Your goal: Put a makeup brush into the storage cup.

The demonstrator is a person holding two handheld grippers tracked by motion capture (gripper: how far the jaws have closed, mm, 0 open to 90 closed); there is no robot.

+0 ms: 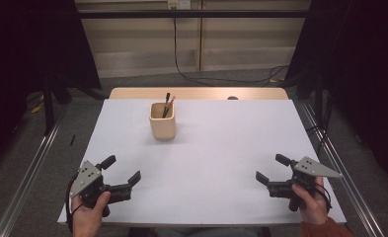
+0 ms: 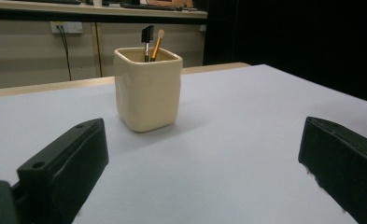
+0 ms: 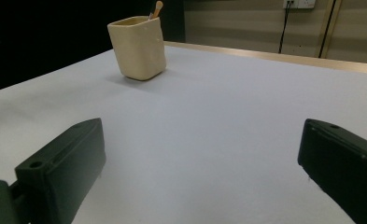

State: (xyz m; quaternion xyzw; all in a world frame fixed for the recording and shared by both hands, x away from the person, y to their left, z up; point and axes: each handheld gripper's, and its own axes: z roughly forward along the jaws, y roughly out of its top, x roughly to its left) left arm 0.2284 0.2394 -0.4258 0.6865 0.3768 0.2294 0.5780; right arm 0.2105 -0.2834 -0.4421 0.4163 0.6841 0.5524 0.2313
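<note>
Two slim brushes, a black-tipped brush [image 2: 147, 41] and an orange-handled brush [image 2: 157, 44], are standing in a cream cup [image 1: 162, 120] sitting upright toward the far middle of the white surface [image 1: 221, 163]. Both claws are resting near the front edge, well apart from the cup: the left claw [image 1: 122, 170] and the right claw [image 1: 269, 169] are each spread wide, gripping nothing. Approaching low risks striking the cup wall and tipping it; closing on both handles together risks dragging the wrong brush.
</note>
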